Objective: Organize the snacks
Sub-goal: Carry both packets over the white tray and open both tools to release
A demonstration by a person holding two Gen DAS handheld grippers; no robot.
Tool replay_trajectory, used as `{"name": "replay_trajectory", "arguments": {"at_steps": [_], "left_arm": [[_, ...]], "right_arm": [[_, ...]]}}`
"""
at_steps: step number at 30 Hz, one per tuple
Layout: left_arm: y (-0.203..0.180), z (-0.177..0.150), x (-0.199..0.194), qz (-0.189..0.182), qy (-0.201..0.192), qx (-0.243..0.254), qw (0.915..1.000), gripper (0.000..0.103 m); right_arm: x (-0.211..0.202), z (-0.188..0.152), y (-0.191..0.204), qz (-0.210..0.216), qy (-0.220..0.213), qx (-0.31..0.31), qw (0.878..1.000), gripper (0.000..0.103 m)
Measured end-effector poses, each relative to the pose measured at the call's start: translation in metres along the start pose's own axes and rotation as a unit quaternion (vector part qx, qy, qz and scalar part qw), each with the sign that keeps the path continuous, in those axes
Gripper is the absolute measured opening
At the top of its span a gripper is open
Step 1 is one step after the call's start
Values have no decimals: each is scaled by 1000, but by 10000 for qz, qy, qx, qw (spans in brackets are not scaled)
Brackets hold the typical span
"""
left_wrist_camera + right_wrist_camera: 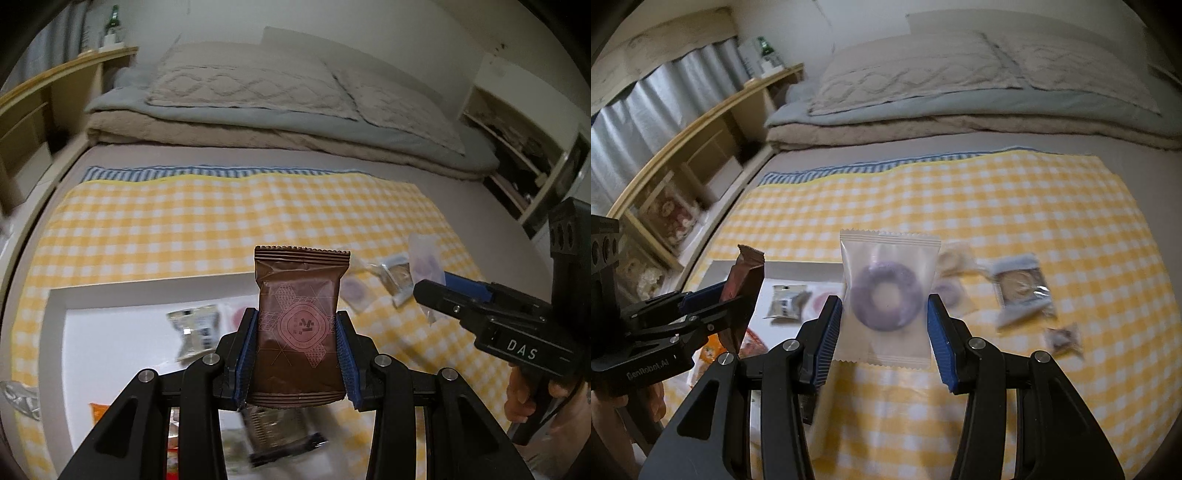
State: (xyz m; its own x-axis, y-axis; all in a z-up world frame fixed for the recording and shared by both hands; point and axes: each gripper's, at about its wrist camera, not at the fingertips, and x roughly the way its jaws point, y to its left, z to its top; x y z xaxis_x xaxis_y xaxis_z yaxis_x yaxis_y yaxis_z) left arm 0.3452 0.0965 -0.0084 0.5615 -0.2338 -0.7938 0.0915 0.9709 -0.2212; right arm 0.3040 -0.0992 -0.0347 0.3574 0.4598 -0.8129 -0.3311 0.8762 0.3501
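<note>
A brown foil snack packet with a pink round emblem (299,328) is clamped upright between the blue pads of the left gripper (298,354), held above a white shallow tray (147,299) where a silver wrapped snack (194,330) lies. A frosted clear packet with a purple ring-shaped sweet (886,295) is gripped by its side edges in the right gripper (884,332), over the yellow-and-white checked cloth (997,206). A clear-wrapped beige cookie (1021,290) and a small dark wrapped sweet (1063,338) are seen lying on the cloth to the right.
</note>
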Motion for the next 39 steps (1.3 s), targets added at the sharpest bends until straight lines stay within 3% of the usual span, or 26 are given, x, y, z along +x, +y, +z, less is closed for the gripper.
{"name": "replay_trajectory", "arguments": {"at_steps": [18, 26, 39], "left_arm": [[99, -19, -65, 598, -173, -636, 9960, 40], [130, -20, -45, 970, 60, -769, 9923, 40], [177, -25, -6, 1247, 406, -1130, 9849, 40]], "right_arm": [[56, 7, 95, 657, 316, -306, 9969, 48], [83, 11, 131, 900, 550, -354, 9938, 48], [140, 13, 174, 1168, 972, -289, 9880, 48]]}}
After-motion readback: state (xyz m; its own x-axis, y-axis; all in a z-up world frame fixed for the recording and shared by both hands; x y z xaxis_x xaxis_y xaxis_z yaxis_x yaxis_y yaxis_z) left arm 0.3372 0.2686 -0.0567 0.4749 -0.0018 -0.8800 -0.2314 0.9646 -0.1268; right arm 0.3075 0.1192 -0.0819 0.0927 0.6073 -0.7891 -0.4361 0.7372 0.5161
